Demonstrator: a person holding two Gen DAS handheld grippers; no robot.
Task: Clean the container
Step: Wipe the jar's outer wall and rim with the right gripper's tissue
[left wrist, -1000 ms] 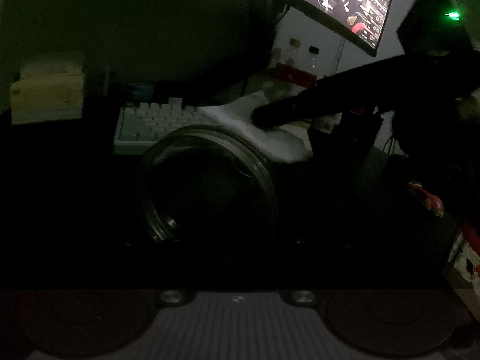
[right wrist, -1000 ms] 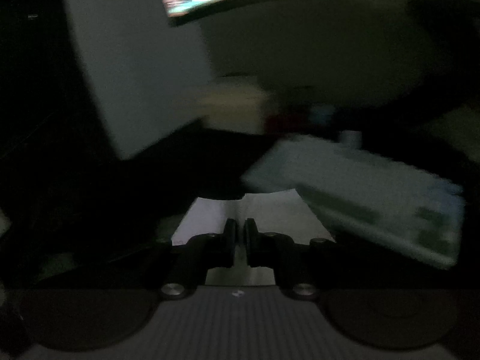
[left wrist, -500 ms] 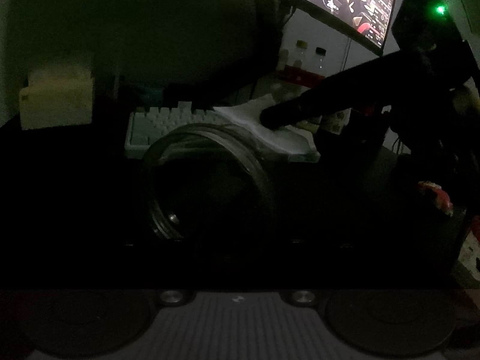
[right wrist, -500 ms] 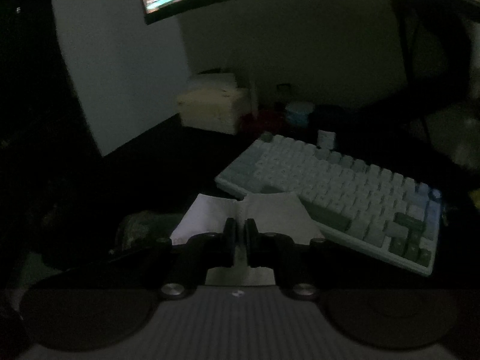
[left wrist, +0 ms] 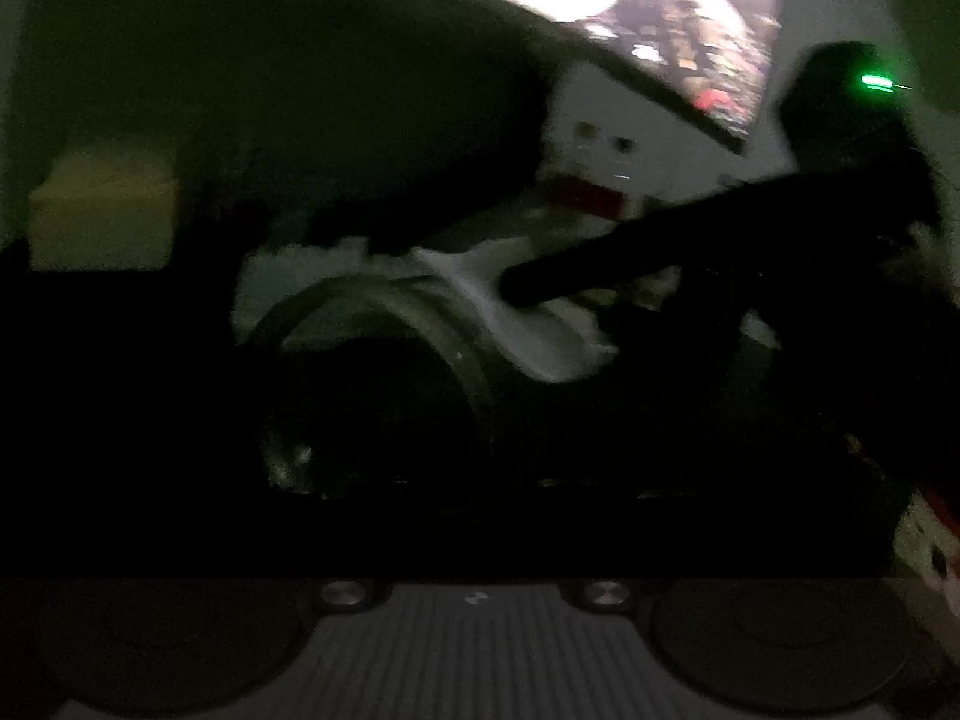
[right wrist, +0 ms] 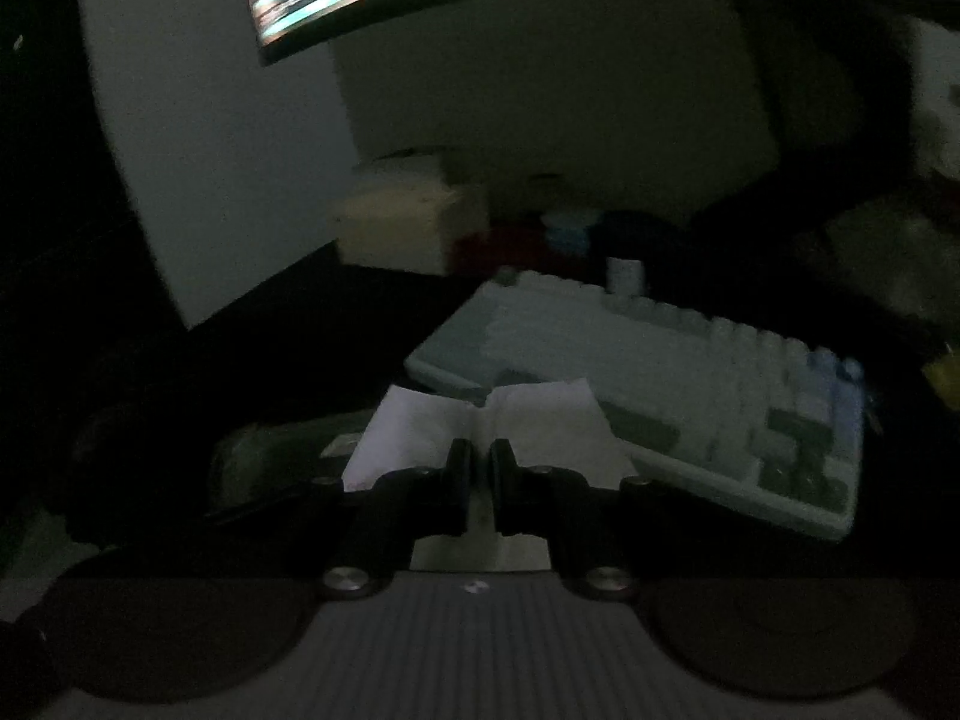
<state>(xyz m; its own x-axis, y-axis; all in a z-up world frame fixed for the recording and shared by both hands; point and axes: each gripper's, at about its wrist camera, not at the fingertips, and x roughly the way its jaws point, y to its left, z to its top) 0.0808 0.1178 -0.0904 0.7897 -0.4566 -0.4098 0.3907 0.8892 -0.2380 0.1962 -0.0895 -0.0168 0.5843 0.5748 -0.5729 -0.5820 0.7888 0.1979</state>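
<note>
The scene is very dark. A round clear glass container (left wrist: pixel 384 372) fills the middle of the left wrist view, its mouth facing the camera; it seems held by my left gripper, whose fingers are lost in the dark. My right gripper (right wrist: pixel 480 462) is shut on a white tissue (right wrist: pixel 534 420). In the left wrist view that gripper (left wrist: pixel 516 291) comes in from the right and presses the tissue (left wrist: pixel 528 336) on the container's upper right rim. The container also shows dimly in the right wrist view (right wrist: pixel 282 456), left of the tissue.
A pale keyboard (right wrist: pixel 678 384) lies behind the container. A lit curved monitor (left wrist: pixel 678 18) hangs above. A cream box (left wrist: pixel 102 222) stands at the back left. Small bottles (left wrist: pixel 600 150) stand under the monitor. A colourful packet (left wrist: pixel 930 546) lies at the right edge.
The container has tilted and shifted in the left wrist view, which is now blurred. The right gripper with the tissue has slid down along the upper right rim.
</note>
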